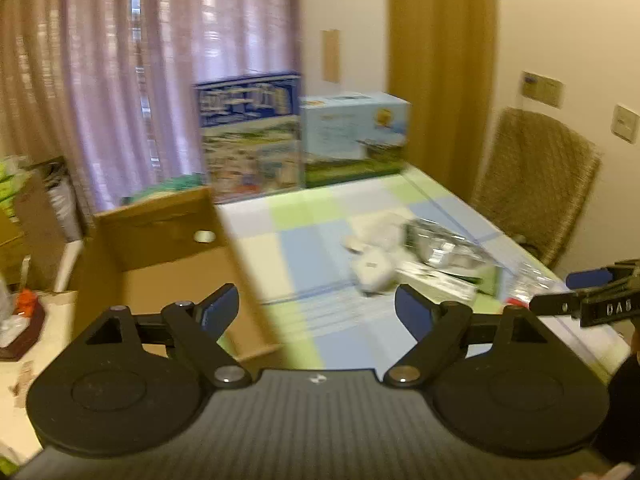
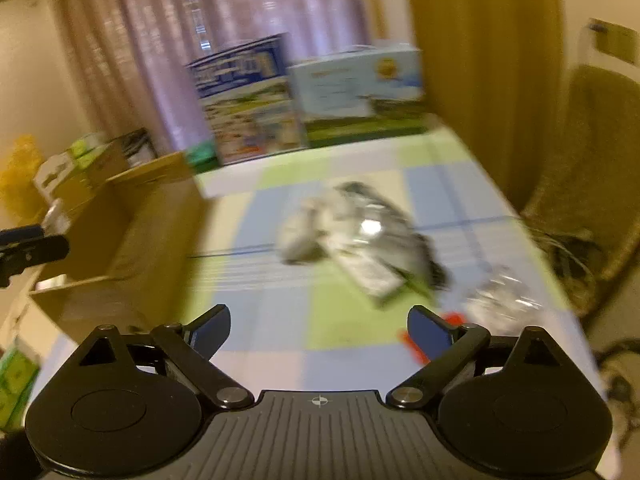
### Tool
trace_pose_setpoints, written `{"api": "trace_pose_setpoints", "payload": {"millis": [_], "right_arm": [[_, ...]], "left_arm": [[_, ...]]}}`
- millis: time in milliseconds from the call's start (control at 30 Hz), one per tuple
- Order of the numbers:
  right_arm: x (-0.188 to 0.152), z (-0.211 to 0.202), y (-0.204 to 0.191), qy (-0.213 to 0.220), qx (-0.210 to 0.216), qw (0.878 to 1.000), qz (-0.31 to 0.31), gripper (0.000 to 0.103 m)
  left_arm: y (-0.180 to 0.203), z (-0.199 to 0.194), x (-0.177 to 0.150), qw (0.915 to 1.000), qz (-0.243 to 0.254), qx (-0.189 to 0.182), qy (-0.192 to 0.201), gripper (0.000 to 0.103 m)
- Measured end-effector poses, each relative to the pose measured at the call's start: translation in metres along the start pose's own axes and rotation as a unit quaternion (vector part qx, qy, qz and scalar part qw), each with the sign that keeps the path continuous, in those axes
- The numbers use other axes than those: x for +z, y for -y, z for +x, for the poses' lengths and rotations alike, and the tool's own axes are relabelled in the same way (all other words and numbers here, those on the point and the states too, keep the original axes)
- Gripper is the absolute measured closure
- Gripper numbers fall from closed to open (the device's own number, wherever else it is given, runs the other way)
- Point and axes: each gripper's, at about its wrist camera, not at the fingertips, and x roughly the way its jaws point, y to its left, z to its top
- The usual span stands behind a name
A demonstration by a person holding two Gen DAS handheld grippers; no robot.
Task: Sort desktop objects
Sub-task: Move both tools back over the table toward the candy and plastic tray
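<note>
An open cardboard box (image 1: 160, 256) (image 2: 120, 240) stands at the table's left edge. A blurred pile lies mid-table: a white object (image 1: 372, 270) (image 2: 298, 236), a shiny silver packet (image 1: 444, 248) (image 2: 372, 232), a flat green-edged box (image 1: 448, 278) (image 2: 372, 276), a clear wrapper (image 2: 500, 300) and something red (image 2: 416, 344). My left gripper (image 1: 316, 308) hovers open and empty between the box and the pile. My right gripper (image 2: 318, 330) is open and empty above the near table, short of the pile. It also shows at the left wrist view's right edge (image 1: 592, 296).
The table has a blue, green and white checked cloth (image 1: 304, 248) (image 2: 280, 312). Two printed cartons (image 1: 252, 136) (image 1: 354, 136) stand at its far end before a curtain. A wicker chair (image 1: 536, 184) (image 2: 592, 184) is on the right, clutter on the left.
</note>
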Motion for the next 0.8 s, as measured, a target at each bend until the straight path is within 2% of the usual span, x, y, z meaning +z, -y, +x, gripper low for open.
{"api": "trace_pose_setpoints", "payload": {"millis": [167,367,600,800], "right_arm": [[-0.004,-0.029,0.051,0.014,-0.037,0.999,0.021,0.008],[-0.001,-0.035,0.092,0.003,-0.071,0.997,0.018,0.007],[0.004,-0.016,0.124,-0.027,-0.071,0.997,-0.004,0.007],[0.005,0.015,0.141,-0.057,-0.057,0.996,-0.034,0.007]], "left_arm": [[0.051,0.024,-0.002,0.9982,0.015,-0.055,-0.019,0.010],[0.103,0.064,-0.011,0.9911,0.045,-0.110,-0.061,0.010],[0.145,0.102,-0.016,0.9832,0.076,-0.143,-0.084,0.010],[0.178,0.135,-0.024,0.9726,0.119,-0.175,-0.096,0.010]]}}
